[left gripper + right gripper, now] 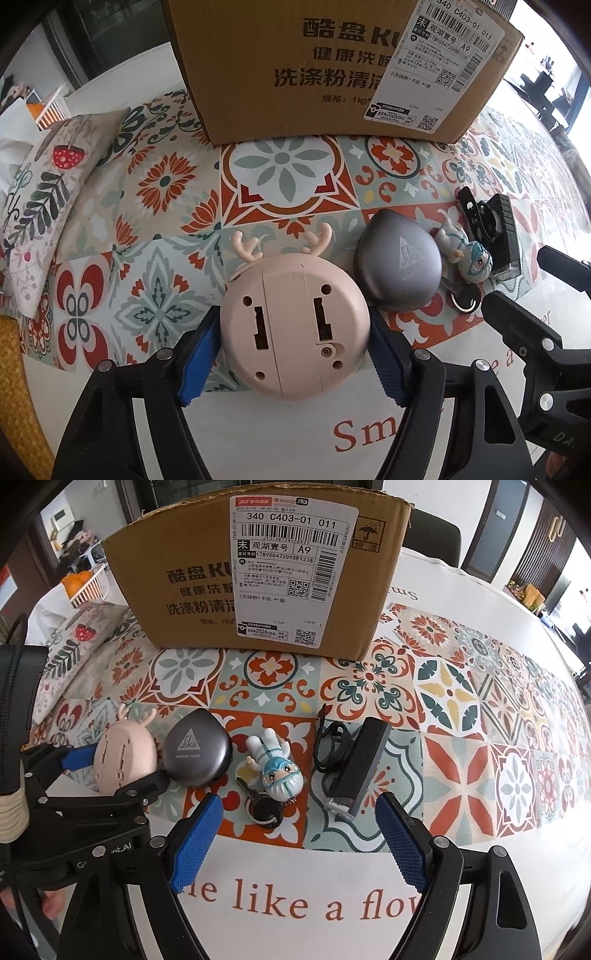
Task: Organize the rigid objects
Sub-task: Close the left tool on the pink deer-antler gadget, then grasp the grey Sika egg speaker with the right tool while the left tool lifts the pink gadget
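The left claw (295, 332) grips the round beige plastic gadget with antlers (293, 325) on the tile-patterned desk (166, 221), beside a grey teardrop case (399, 266). The right claw (299, 834) hangs open over a black key (264, 808), in front of the cardboard box (184, 572).

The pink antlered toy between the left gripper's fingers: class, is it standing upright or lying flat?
Lying flat. The pink antlered toy shows its slotted back with screw holes facing up, antlers pointing across the patterned tablecloth toward the cardboard box.
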`<act>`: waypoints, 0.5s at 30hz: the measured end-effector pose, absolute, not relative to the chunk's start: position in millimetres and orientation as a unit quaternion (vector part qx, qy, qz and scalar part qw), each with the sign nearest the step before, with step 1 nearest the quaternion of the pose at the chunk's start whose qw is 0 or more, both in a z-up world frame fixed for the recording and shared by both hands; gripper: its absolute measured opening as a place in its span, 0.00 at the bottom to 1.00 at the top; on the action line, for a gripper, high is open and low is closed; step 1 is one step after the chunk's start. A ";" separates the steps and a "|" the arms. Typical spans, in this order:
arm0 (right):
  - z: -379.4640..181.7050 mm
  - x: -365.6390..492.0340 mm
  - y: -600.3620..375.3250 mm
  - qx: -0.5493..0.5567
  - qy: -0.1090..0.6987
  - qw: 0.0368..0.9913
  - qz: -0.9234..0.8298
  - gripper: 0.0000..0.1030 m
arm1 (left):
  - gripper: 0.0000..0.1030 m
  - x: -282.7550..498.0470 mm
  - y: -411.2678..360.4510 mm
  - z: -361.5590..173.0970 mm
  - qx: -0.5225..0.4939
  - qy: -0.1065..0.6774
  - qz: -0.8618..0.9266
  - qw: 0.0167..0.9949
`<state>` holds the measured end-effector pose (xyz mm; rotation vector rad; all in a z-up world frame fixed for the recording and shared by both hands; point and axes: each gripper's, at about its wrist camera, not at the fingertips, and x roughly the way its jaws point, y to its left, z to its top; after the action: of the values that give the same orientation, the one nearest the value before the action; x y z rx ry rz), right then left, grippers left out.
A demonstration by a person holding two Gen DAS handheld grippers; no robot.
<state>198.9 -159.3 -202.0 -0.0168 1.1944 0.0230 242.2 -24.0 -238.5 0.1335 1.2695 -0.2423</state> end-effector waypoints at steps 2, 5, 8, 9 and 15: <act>-202.2 199.6 -158.3 -0.009 0.561 0.828 0.011 0.82 | 0.72 241.0 -22.3 -238.6 0.060 0.591 -0.111 0.796; -201.4 199.4 -157.1 -0.010 0.559 0.829 0.015 0.82 | 0.72 233.5 -18.3 -232.1 0.056 0.584 -0.105 0.803; -195.9 196.9 -158.1 -0.005 0.552 0.834 0.018 0.82 | 0.72 224.6 -13.9 -219.4 0.058 0.570 -0.098 0.814; -193.0 195.8 -158.4 -0.003 0.548 0.836 0.020 0.82 | 0.72 222.1 -11.8 -216.3 0.060 0.566 -0.095 0.817; -178.4 194.5 -145.5 0.000 0.516 0.854 0.061 0.82 | 0.72 208.8 9.8 -190.5 0.053 0.537 -0.071 0.839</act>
<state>194.5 -145.5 -178.4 0.0008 1.0857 0.1282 208.8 9.8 -190.5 0.1123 1.1353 -0.1498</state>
